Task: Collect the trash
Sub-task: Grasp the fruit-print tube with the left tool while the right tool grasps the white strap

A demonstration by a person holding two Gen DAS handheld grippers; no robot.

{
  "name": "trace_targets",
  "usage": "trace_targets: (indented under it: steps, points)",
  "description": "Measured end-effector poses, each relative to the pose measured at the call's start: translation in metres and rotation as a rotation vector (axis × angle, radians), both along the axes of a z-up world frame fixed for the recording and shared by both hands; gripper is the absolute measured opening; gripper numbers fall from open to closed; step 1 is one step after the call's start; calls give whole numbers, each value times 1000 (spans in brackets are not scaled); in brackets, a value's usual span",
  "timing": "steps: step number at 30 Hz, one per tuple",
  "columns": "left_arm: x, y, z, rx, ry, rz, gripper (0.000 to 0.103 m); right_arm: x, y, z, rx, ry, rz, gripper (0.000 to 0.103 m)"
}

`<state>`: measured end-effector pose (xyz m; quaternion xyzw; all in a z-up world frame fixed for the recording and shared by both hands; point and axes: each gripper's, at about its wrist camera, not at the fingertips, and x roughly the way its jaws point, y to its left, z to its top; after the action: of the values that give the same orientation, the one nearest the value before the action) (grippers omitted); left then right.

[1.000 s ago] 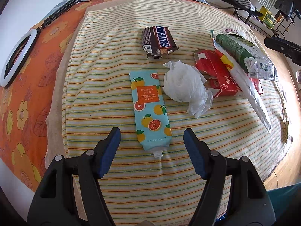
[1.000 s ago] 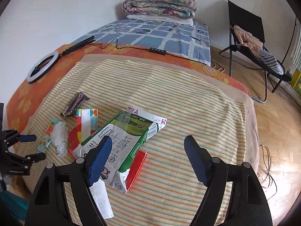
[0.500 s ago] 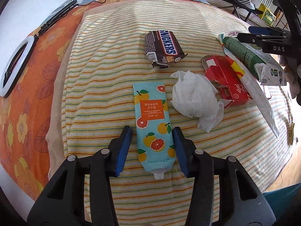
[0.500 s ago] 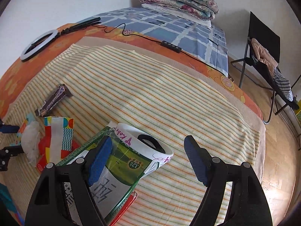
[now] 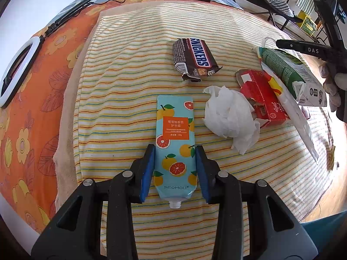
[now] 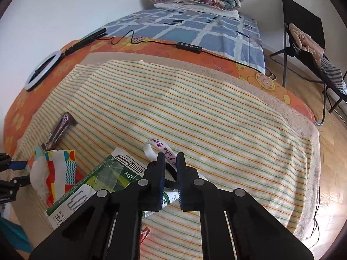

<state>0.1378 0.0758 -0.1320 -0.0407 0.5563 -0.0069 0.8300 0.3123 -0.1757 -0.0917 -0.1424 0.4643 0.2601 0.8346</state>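
While the hand-cream tube (image 5: pixel 175 149) lies on the striped bed cover (image 5: pixel 121 99), the left gripper (image 5: pixel 175 171) has just been closing, its fingers (image 5: pixel 148 171) pinching the tube's lower half. The right gripper (image 6: pixel 170 177), likewise just closing, seemingly nips a white wristband (image 6: pixel 160 149) over the milk carton (image 6: pixel 91 186); contact is hidden.

My left tool (image 5: pixel 175 170) has black plastic arms, blue pads (image 5: pixel 148 171) and round silver rivets. My right tool (image 6: pixel 170 178) is the same black build, with dark blue pads (image 6: pixel 181 178); white lettering "DAS" marks one arm.
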Motion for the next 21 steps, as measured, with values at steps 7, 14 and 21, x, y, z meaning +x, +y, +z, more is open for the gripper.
trace_targets:
  steps: [7,14,21]
  points:
    - [-1,-1,0,7,0,-2,37,2,0,-7,-33,11,13,10]
    - [-1,-1,0,3,0,-2,37,9,-2,-12,-85,-28,-18,45]
    - [-1,-1,1,1,0,-1,37,24,-21,-17,-45,15,-85,55]
